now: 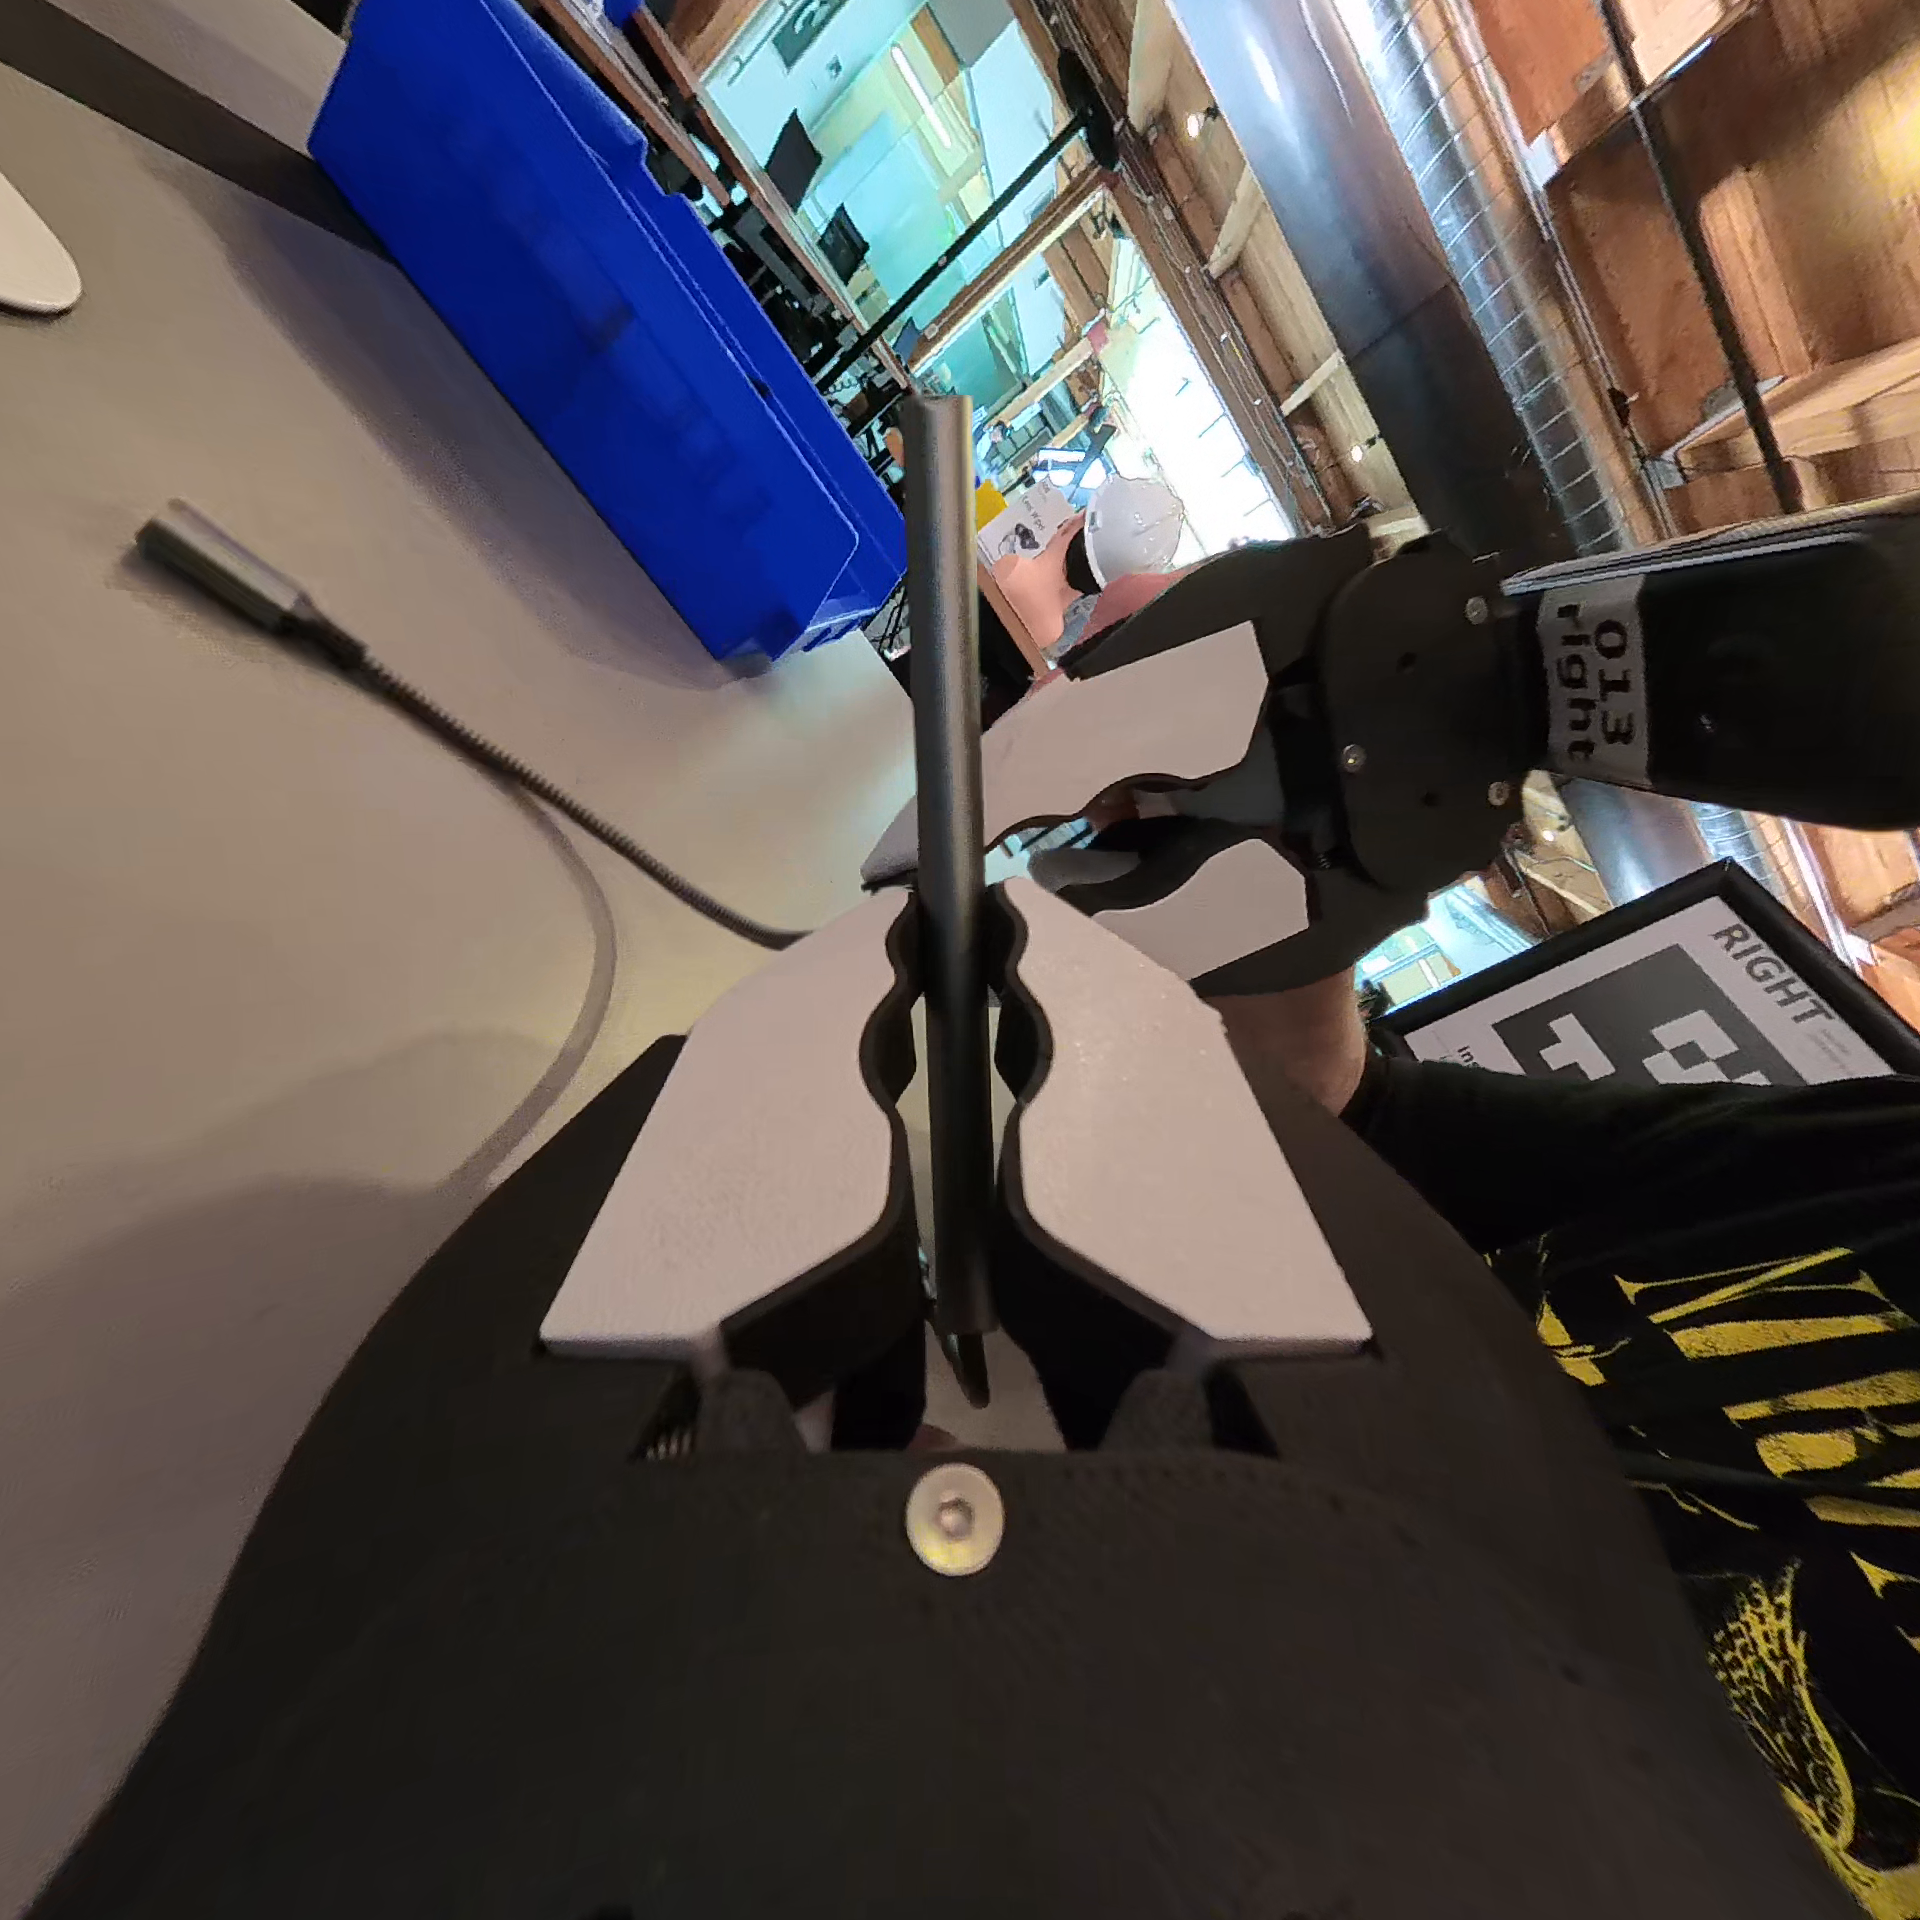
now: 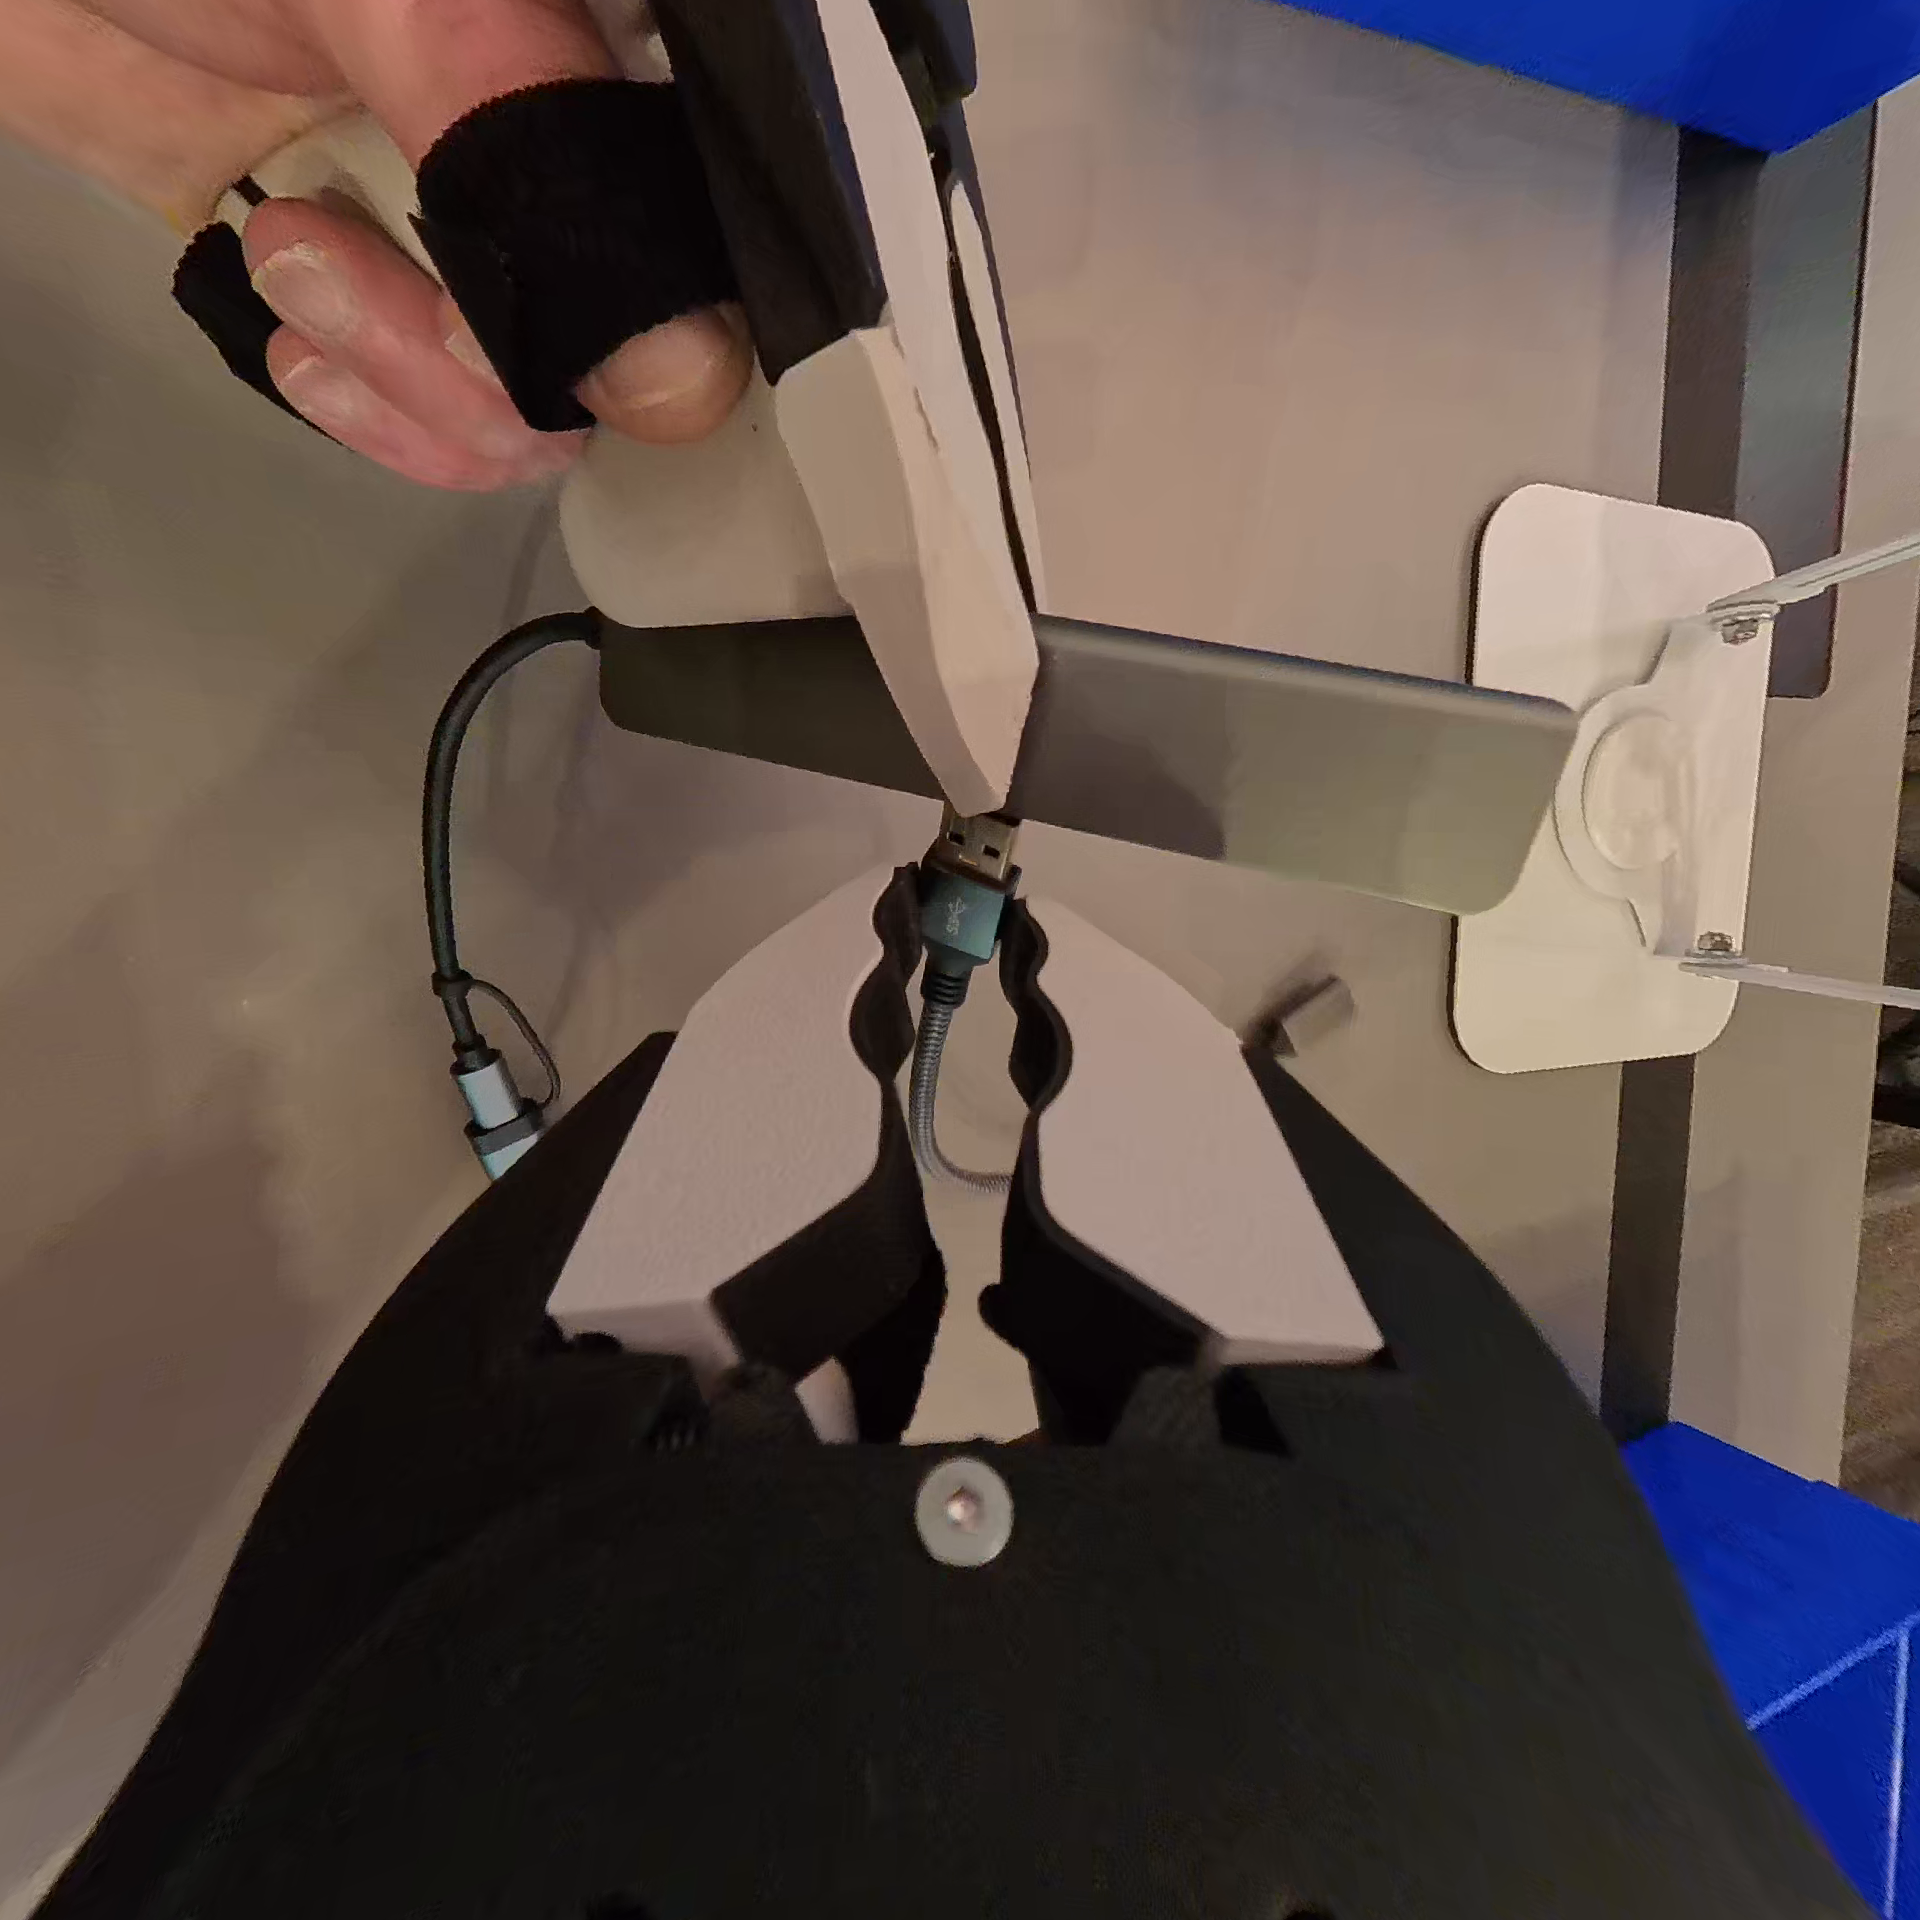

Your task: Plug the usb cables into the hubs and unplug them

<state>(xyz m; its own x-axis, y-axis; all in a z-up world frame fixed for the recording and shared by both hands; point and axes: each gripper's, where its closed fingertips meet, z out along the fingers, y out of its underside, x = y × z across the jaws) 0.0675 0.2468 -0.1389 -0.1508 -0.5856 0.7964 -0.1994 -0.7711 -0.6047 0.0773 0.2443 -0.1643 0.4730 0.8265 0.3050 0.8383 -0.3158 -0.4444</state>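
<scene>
While the left gripper (image 1: 951,914) is closed on the dark grey hub (image 1: 943,727), its two white fingers (image 1: 790,1101) press on the flat sides of the thin bar, which shows edge-on in the left wrist view and stands up beyond the fingertips. From the right wrist view the same hub (image 2: 1299,748) lies across the picture as a long grey bar, raised above the grey counter (image 2: 260,727), and the left gripper comes down on its middle from above, with a hand (image 2: 395,270) behind it wearing black straps. A short dark cable (image 2: 447,831) leaves the left end of the hub and hangs down to a small connector. The right gripper (image 2: 961,914) is closed on a teal USB plug (image 2: 961,920), the black pads touching both sides of its shell, and the braided grey cable (image 2: 930,1081) runs back between the fingers. The metal tip of the plug points to the lower edge of the hub and is just beside it, right under the fingertip of the left gripper; I cannot tell if it has entered a port. A white plate (image 2: 1600,790) lies on the counter behind the right end of the hub. Another braided cable with a metal connector (image 1: 223,577) lies on the counter near a blue bin (image 1: 582,312).
</scene>
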